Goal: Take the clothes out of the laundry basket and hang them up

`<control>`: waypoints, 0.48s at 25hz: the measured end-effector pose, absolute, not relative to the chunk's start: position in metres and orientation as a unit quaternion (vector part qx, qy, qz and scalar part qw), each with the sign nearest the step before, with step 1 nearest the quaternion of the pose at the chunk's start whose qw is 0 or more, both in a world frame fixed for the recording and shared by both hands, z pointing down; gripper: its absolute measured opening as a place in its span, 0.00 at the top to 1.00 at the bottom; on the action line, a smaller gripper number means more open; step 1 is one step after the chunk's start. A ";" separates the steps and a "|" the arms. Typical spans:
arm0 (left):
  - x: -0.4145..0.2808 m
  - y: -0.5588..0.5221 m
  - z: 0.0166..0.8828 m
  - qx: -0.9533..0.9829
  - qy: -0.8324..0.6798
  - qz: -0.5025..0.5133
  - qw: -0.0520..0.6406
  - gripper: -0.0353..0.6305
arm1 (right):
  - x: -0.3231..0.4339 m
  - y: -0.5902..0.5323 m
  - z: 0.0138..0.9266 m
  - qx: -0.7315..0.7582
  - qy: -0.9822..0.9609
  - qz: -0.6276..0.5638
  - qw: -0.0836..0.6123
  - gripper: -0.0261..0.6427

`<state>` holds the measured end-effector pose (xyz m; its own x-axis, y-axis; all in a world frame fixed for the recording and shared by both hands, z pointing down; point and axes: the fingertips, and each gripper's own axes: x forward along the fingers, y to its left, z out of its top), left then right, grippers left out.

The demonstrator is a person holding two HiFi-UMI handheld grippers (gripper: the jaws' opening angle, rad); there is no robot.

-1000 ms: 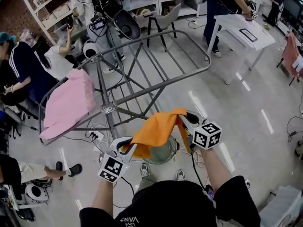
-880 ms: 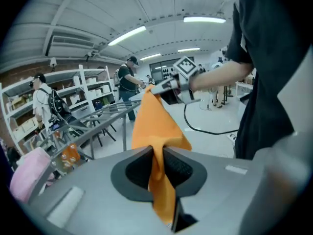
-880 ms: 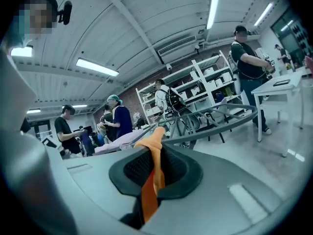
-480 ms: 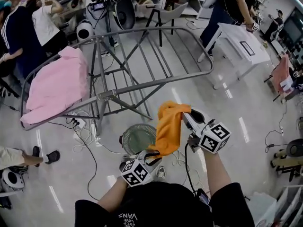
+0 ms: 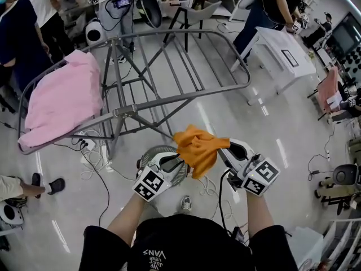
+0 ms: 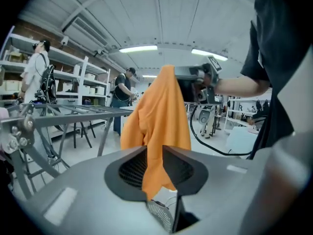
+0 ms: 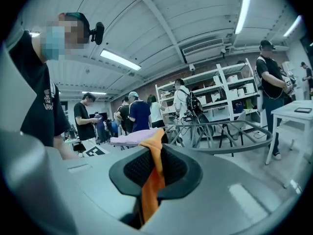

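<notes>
So the right gripper (image 7: 157, 153) has its jaws clamped on a fold of the orange cloth (image 5: 197, 148), and the left gripper (image 6: 155, 151) pinches the other end, though its jaws have just been easing open with fabric between them. Cloth's bunched in the air over the mesh basket (image 5: 153, 151), near the drying rack (image 5: 125, 112). A pink garment (image 5: 59, 100) already lies draped on the rack, so I'd say one done, this one out but not hung. Can't tell if the basket holds more.

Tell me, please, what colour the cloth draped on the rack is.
The cloth is pink, clearest in the head view.
</notes>
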<state>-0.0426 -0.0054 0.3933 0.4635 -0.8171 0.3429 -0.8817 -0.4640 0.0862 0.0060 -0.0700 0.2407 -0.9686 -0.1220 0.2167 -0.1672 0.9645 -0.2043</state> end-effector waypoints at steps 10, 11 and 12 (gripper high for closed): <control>-0.027 -0.035 0.420 0.867 -0.457 0.121 0.155 0.65 | 0.001 -0.041 0.238 0.035 -0.988 0.106 0.110 0.92; -0.022 -0.033 0.421 0.874 -0.444 0.121 0.158 0.64 | 0.001 -0.038 0.239 0.031 -0.987 0.107 0.112 0.92; -0.016 -0.031 0.422 0.880 -0.431 0.120 0.159 0.64 | 0.000 -0.036 0.241 0.028 -0.987 0.109 0.114 0.92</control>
<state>-0.0156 -0.0305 0.4222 0.5991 -0.7209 0.3484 -0.7973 -0.5770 0.1771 0.0004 -0.0356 0.2409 -0.9726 -0.0313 0.2303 -0.0810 0.9744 -0.2096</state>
